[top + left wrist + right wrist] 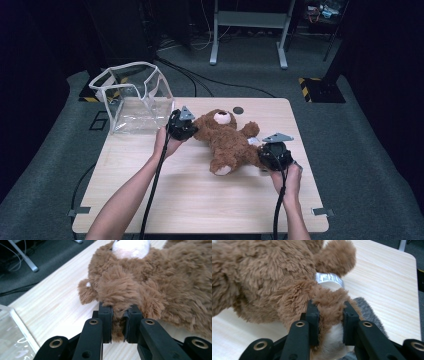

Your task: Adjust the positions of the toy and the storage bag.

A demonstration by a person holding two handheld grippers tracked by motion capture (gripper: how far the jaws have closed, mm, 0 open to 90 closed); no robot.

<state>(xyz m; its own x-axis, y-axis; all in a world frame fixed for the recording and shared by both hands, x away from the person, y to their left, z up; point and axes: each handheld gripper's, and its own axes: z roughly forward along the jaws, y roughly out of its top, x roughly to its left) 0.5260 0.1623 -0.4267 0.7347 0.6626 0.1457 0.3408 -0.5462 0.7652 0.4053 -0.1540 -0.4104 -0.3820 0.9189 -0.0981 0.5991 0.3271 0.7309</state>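
With the left gripper (117,322) closed on a tuft of the teddy bear (227,140) and the right gripper (329,322) clamped on one foot, the bear spans both on the table (200,200); plush may slip free when lifted.

Each black tool (181,126) carries a grey three-cornered plate, brass-ringed jaw pivots and a trailing black cable.
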